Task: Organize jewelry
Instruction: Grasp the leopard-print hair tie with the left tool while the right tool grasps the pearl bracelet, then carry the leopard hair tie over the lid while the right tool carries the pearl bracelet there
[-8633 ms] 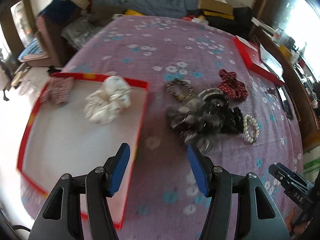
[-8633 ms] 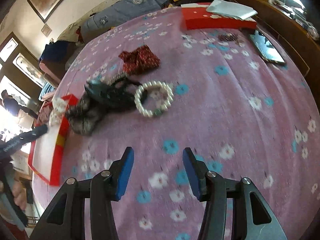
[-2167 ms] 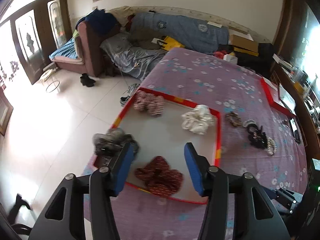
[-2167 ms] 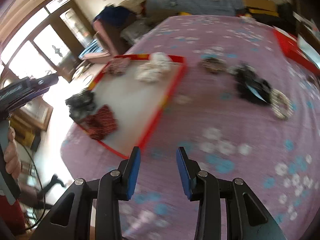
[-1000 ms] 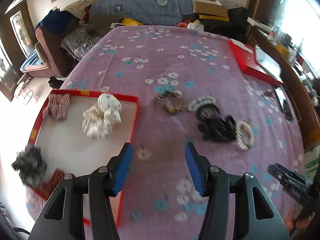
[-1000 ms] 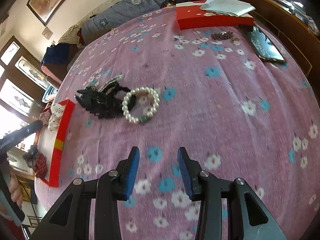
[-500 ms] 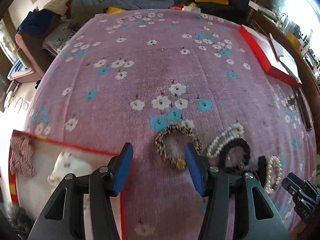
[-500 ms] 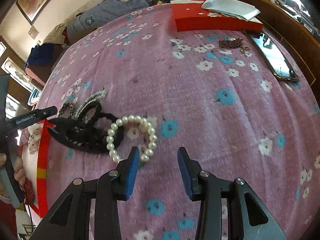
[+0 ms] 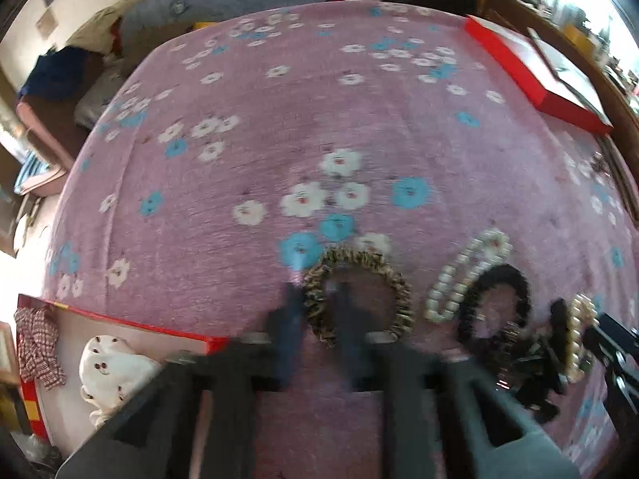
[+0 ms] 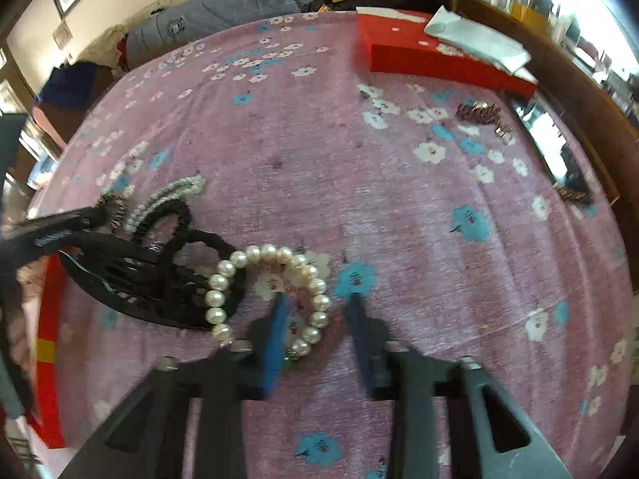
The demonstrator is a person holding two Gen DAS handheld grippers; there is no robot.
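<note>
My left gripper (image 9: 319, 311) points down at the pink flowered bedspread. Its jaws are closing, and the pads pinch the left side of the leopard-print scrunchie (image 9: 395, 291). Right of it lie a white bead band (image 9: 463, 271) and a black hair tie (image 9: 495, 307). My right gripper (image 10: 315, 319) straddles the right side of the pearl bracelet (image 10: 223, 271), jaws closing. A narrow gap shows between the pearls and the right pad. The bracelet rests against a black claw clip (image 10: 139, 279).
The red-rimmed tray (image 9: 120, 319) at lower left holds a white scrunchie (image 9: 108, 367) and a checked one (image 9: 36, 339). A red box (image 10: 439, 60), a chain bracelet (image 10: 479, 113) and a dark phone (image 10: 551, 135) lie toward the far right edge.
Both grippers have sunk toward the bedspread and their jaws have narrowed. The left has closed on the leopard scrunchie; the right has come down around the pearl bracelet.
</note>
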